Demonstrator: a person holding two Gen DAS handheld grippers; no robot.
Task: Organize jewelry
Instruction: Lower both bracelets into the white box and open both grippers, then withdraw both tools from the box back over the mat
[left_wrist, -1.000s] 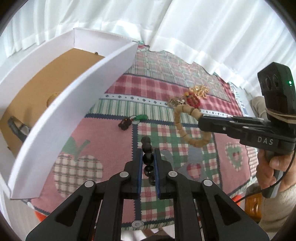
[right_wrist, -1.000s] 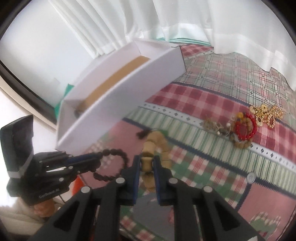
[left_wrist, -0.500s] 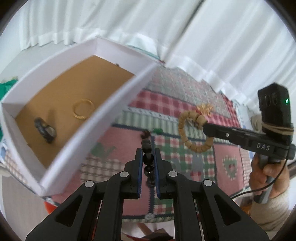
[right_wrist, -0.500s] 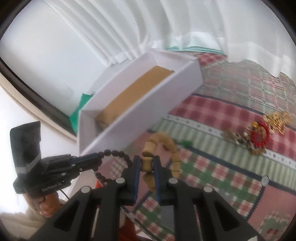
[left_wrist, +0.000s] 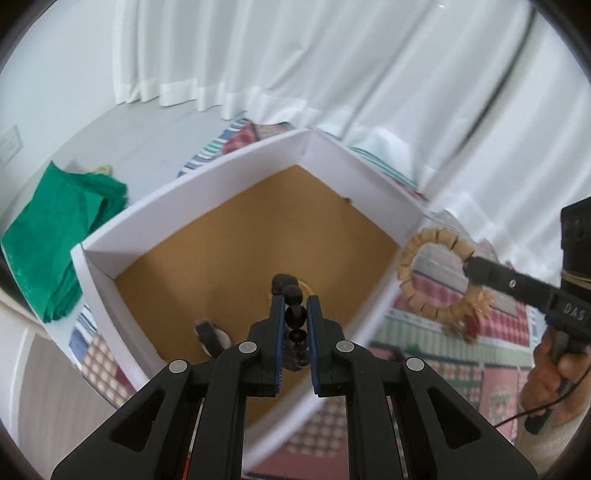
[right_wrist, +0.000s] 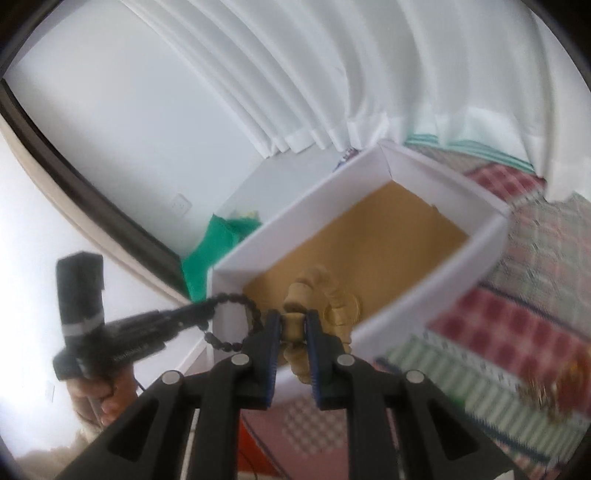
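White box (left_wrist: 236, 177) fills frame centre, open on top; tall walls ring its brown floor. Dark item (left_wrist: 210, 332) lower left inside, otherwise mostly bare.

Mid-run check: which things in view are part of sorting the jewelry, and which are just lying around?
Part of the job:
- black bead bracelet, clamped in the left gripper
- tan wooden bead bracelet, clamped in the right gripper
- white box
- loose jewelry pile on the cloth, blurred

Lying about:
- green cloth
- white curtain
- patchwork tablecloth
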